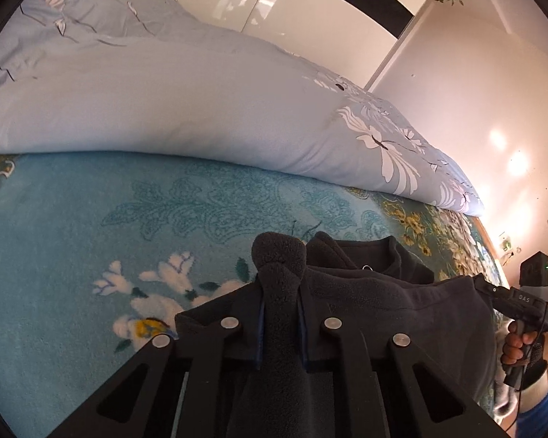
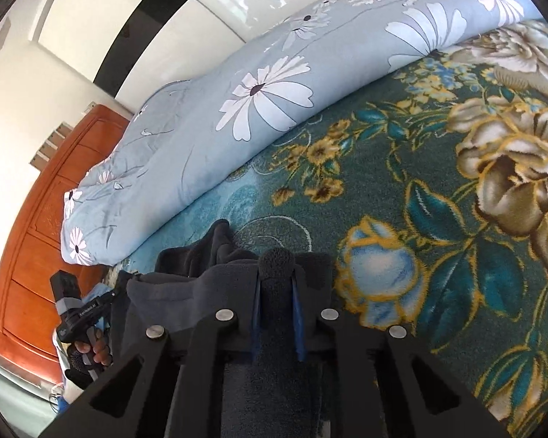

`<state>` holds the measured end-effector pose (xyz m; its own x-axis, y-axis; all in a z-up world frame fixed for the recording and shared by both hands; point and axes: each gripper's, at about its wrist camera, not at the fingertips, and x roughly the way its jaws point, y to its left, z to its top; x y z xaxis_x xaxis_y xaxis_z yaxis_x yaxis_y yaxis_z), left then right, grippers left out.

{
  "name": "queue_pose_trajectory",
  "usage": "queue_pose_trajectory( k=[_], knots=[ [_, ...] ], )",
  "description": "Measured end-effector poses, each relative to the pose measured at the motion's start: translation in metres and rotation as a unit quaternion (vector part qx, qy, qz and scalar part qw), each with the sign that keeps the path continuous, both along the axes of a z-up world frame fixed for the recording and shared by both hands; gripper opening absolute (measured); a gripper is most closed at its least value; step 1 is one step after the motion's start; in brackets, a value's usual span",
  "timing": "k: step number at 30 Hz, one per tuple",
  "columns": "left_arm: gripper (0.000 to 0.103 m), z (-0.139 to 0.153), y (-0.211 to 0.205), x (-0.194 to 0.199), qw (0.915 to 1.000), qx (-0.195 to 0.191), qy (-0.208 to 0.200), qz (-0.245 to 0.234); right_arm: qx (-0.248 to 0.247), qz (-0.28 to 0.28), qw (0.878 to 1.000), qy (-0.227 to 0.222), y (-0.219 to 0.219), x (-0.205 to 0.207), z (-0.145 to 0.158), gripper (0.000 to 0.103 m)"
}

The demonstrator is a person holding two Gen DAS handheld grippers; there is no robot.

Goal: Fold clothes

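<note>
A dark fleece garment [image 1: 391, 292] hangs bunched over the teal floral blanket [image 1: 73, 219] of a bed, stretched between two hand-held tools: the left tool [image 1: 279, 273] pinches a wad of fleece at one end, and the right tool [image 2: 277, 273] pinches another at the other. Behind the garment lies a rolled pale-blue flowered duvet [image 1: 164, 102], with white wardrobe doors [image 1: 310, 11] beyond. The step in hand appears to be lifting and spreading; the next move likely calls for laying the garment flat on the blanket, both grips kept level.
</note>
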<state>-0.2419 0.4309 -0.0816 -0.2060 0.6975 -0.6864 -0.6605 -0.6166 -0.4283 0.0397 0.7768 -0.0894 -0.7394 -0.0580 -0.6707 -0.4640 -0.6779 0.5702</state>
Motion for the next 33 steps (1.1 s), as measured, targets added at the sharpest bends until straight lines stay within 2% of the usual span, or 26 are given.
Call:
queue_pose_trajectory(
  k=[3, 5, 9, 12, 15, 17, 21, 23, 25, 26, 28, 29, 33],
  knots=[
    [0.013, 0.024, -0.012, 0.008, 0.9993, 0.029, 0.025, -0.003, 0.034, 0.001, 0.999, 0.007, -0.008, 0.000, 0.019, 0.013],
    [0.013, 0.041, -0.020, 0.010, 0.9980, 0.049, 0.038, -0.006, 0.049, 0.002, 0.998, 0.028, -0.009, -0.001, 0.037, 0.013],
    [0.013, 0.059, -0.023, 0.000, 0.9965, 0.049, 0.068, 0.011, 0.083, 0.012, 0.996, 0.041, -0.010, -0.023, 0.059, 0.013],
    [0.013, 0.041, -0.020, -0.023, 0.9975, 0.030, 0.048, 0.042, 0.091, 0.006, 0.995, 0.034, -0.003, -0.044, 0.052, 0.013],
    [0.013, 0.001, -0.015, -0.045, 0.9977, -0.002, -0.001, 0.068, 0.079, -0.001, 0.997, 0.005, 0.006, -0.058, 0.026, 0.013],
    [0.013, -0.024, -0.012, -0.053, 0.9968, -0.016, -0.028, 0.074, 0.070, -0.002, 0.997, -0.018, 0.011, -0.065, 0.007, 0.013],
    [0.014, -0.050, -0.004, -0.054, 0.9952, -0.038, -0.057, 0.070, 0.056, -0.002, 0.997, -0.053, 0.017, -0.075, -0.021, 0.013],
    [0.017, -0.049, -0.004, -0.051, 0.9952, -0.030, -0.064, 0.067, 0.058, -0.003, 0.997, -0.057, 0.015, -0.074, -0.021, 0.016],
    [0.023, -0.040, -0.016, -0.047, 0.9943, 0.006, -0.083, 0.067, 0.060, -0.001, 0.997, -0.041, 0.014, -0.067, -0.012, 0.020],
    [0.031, -0.034, -0.024, -0.045, 0.9929, 0.024, -0.091, 0.073, 0.063, -0.005, 0.997, -0.032, 0.013, -0.062, -0.006, 0.036],
    [0.047, -0.023, -0.043, -0.035, 0.9899, 0.055, -0.102, 0.081, 0.061, -0.015, 0.998, -0.014, 0.011, -0.045, 0.008, 0.049],
    [0.053, -0.021, -0.051, -0.025, 0.9901, 0.059, -0.102, 0.075, 0.057, -0.017, 0.998, -0.008, 0.008, -0.035, 0.013, 0.049],
    [0.058, -0.014, -0.084, 0.015, 0.9904, 0.076, -0.103, 0.052, 0.029, 0.011, 0.999, -0.012, -0.017, 0.008, 0.015, 0.053]
  ],
)
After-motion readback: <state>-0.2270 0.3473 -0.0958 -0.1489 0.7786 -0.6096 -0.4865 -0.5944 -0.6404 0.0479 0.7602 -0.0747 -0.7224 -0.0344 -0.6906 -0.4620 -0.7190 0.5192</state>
